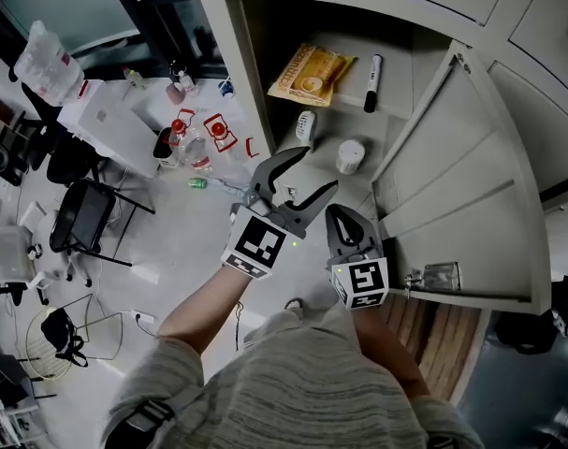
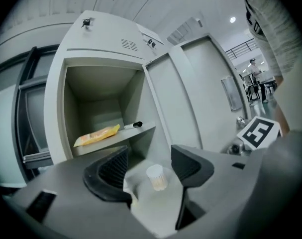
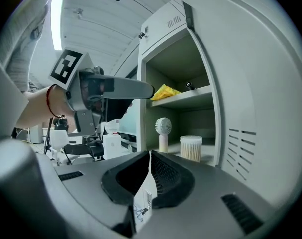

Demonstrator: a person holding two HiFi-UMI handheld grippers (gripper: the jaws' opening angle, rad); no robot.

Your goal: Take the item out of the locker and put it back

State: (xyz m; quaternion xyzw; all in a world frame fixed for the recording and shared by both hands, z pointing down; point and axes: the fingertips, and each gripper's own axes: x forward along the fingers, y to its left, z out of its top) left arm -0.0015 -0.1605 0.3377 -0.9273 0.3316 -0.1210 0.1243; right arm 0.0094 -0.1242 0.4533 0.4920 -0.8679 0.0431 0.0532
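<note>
Looking down from the head view, I have the left gripper hanging in front of the open locker, its fingers released and spread wide with nothing pressed between them. In the left gripper view the cotton-swab tub shows in the gap between the jaws, but it is apart from both pads and stands upright on the locker's lower shelf. A small handheld fan stands upright just beside the tub on that same shelf. On the upper shelf lie a yellow snack packet and, near it, a black marker. My right gripper sits beside the left one, nearer the locker door, which is swung open. Its jaws are clenched together and hold nothing.
</note>
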